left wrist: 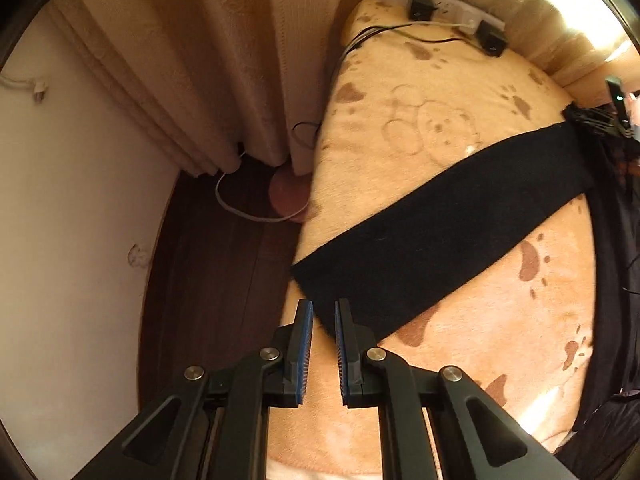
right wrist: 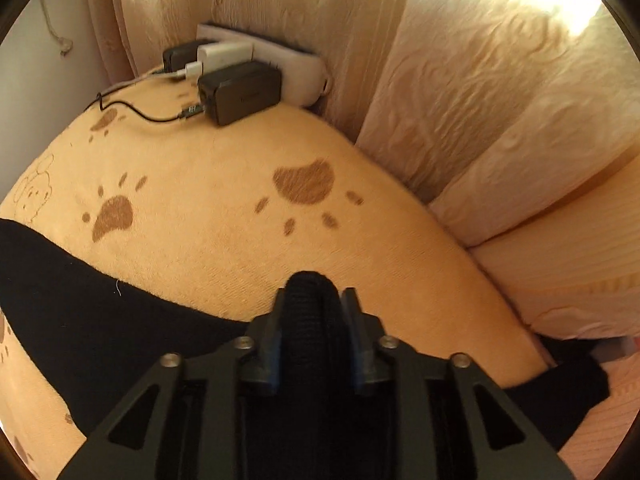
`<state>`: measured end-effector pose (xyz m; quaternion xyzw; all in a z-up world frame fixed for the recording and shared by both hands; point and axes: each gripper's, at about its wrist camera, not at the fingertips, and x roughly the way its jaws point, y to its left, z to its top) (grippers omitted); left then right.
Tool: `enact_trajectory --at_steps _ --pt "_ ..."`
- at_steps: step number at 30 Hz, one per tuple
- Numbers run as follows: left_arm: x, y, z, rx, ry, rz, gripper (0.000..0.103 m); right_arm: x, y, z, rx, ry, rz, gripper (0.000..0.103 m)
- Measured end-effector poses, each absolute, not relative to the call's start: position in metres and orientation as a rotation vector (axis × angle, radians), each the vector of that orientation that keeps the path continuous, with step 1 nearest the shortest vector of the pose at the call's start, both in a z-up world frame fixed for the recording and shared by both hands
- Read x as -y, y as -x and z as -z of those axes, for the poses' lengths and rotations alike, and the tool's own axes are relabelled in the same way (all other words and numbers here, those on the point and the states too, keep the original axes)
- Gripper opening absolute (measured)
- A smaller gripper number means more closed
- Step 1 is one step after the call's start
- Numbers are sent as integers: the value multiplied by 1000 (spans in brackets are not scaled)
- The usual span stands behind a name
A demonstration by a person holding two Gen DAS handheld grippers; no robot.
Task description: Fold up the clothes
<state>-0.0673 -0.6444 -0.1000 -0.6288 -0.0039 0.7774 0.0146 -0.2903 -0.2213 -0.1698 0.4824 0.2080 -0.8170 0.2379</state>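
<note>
Black garment (left wrist: pixel 440 232) pinched by right hand-held gripper (right wrist: pixel 312 308); left hand-held gripper (left wrist: pixel 323 312) parted, empty.

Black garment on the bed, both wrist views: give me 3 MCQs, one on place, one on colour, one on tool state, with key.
1. Where is the power strip?
A. on the floor
B. at the bed's far edge by the curtain
C. on the garment

2. What colour are the paw prints on the blanket?
A. brown
B. blue
C. green

3. How is the right tool?
A. open, empty
B. shut on the black garment
C. out of view

Key: B, it leans against the curtain behind the chargers; A, brown marks on tan fleece; B, black fabric is bunched between its fingers. The left tool is open at the garment's near end.
</note>
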Motion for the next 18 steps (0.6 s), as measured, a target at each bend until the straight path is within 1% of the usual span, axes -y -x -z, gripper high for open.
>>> enact_trajectory --at_steps 1,2,3,4,7,9,10,12,14,16,18 --pt "636 68 100 -5 1923 -2430 13 222 289 166 -570 -1306 2250 40" --pt "626 71 103 -21 1896 -2438 13 223 288 163 -570 -1289 2262 58" --pt "617 74 105 -26 1871 -2446 13 220 285 152 -562 -1253 2303 79" --pt "608 78 110 -13 1850 -2452 13 214 282 138 -548 -1206 2361 85" --pt "589 92 123 19 1810 -2482 13 187 276 106 -427 -1150 2476 85" --pt "588 98 140 -45 1908 -2504 13 165 270 90 -356 -1129 2530 85" --pt "591 99 146 -56 1935 -2525 13 157 267 88 -354 -1134 2544 85" --pt "604 98 146 32 1941 -2576 14 141 254 90 -400 -1155 2546 85" --pt "614 96 147 46 2017 -2614 14 132 242 102 -486 -1207 2524 85" --pt "618 92 148 -39 2070 -2630 14 114 231 124 -561 -1289 2518 85" --pt "616 86 151 -189 2124 -2632 15 90 221 142 -584 -1379 2549 85"
